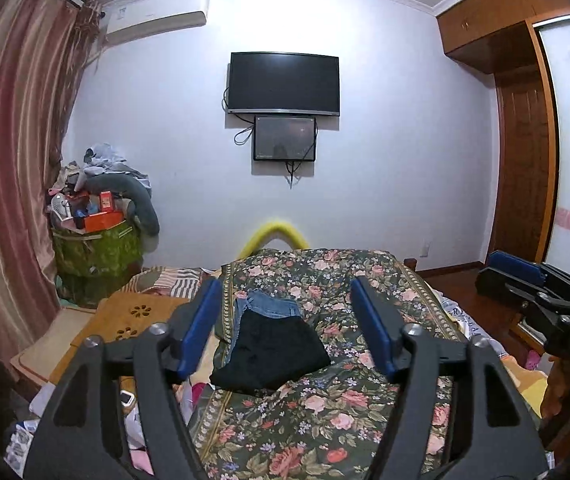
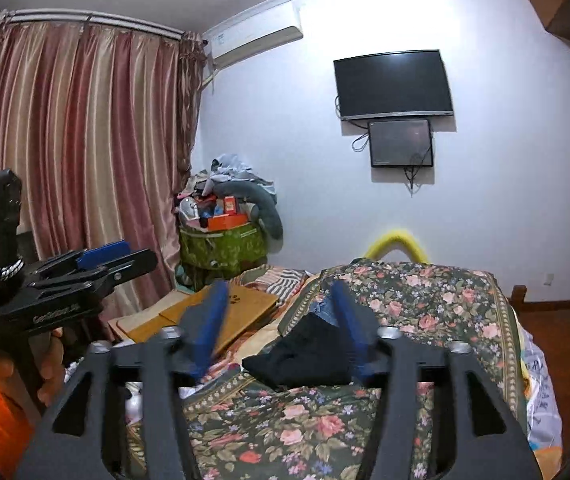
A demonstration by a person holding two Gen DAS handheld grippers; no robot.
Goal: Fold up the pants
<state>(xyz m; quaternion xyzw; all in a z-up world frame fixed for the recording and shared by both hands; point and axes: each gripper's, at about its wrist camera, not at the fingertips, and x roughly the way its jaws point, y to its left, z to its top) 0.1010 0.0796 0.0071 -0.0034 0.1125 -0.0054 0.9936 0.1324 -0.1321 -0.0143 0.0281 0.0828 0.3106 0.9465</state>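
Black pants (image 1: 273,354) lie folded into a compact pile on the floral bedspread (image 1: 325,412), partly over folded blue jeans (image 1: 271,306) behind them. My left gripper (image 1: 287,324) hovers above the bed, open, its blue pads wide apart and clear of the cloth. The right gripper (image 1: 487,274) shows at the right edge. In the right wrist view the black pants (image 2: 305,356) and jeans (image 2: 325,308) lie beyond my right gripper (image 2: 281,328), which is open with nothing between its blurred pads. The left gripper (image 2: 141,254) is at the left, held by a hand (image 2: 49,368).
A wooden lap desk (image 1: 133,320) and flat boards lie left of the bedspread. A green bag (image 1: 97,252) heaped with clutter stands by the striped curtain (image 1: 9,160). A TV (image 1: 283,82) hangs on the far wall. A wardrobe (image 1: 521,160) is at right. A phone (image 1: 127,398) lies near left.
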